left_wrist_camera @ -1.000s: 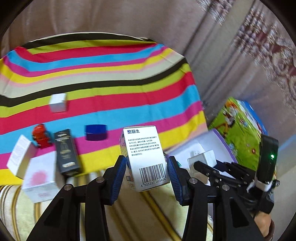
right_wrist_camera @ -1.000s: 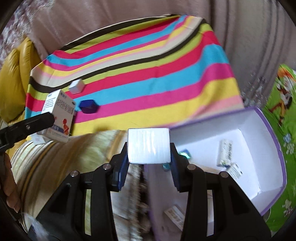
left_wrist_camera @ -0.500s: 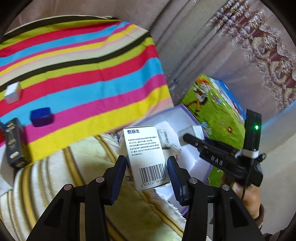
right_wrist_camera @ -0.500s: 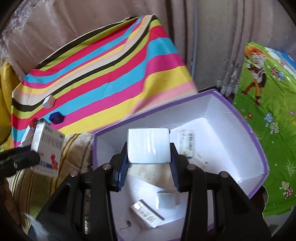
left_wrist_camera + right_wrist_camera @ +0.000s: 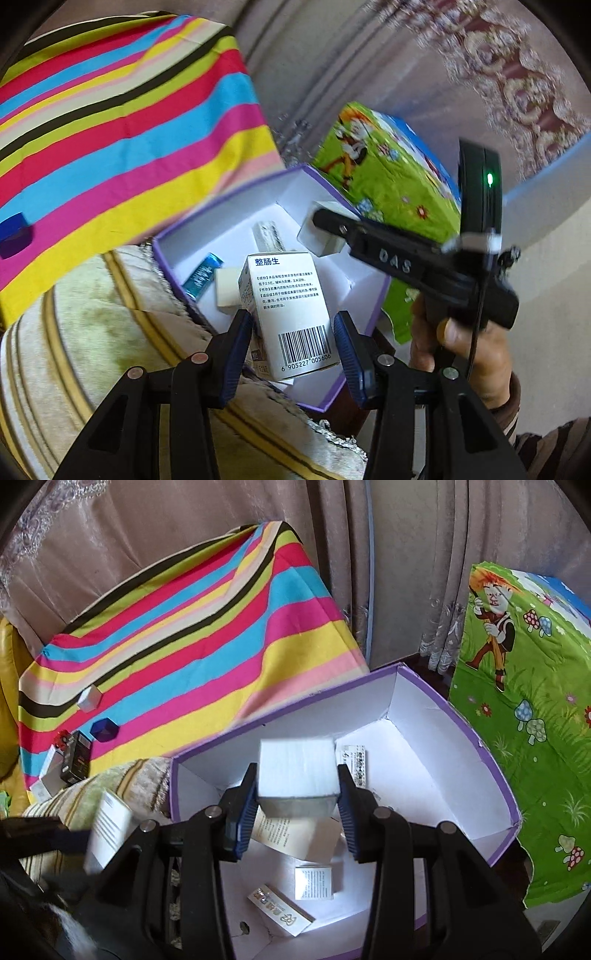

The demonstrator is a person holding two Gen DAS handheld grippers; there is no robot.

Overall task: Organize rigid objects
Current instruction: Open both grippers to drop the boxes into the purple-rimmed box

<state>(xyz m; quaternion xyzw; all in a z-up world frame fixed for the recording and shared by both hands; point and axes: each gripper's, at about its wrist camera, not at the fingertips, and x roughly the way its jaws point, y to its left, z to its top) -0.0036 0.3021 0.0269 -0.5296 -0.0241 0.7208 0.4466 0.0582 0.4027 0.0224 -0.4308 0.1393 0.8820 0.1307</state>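
Two boxes were clamped over the purple-rimmed bin [image 5: 495, 771], barcode carton [image 5: 291, 314] in my left gripper [image 5: 293, 354], white cube [image 5: 297, 771] in my right gripper [image 5: 297, 805]; several packs lay inside, a few items [image 5: 79, 755] waited near the striped cloth's [image 5: 184, 638] left edge.

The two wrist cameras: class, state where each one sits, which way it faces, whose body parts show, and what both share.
Left wrist: sits behind the left claw, facing the purple box; shows a barcoded carton, the right claw and hand.
Right wrist: sits behind the right claw, facing down into the box; shows a white block.
Shared: purple box, striped cloth, green cartoon sheet.
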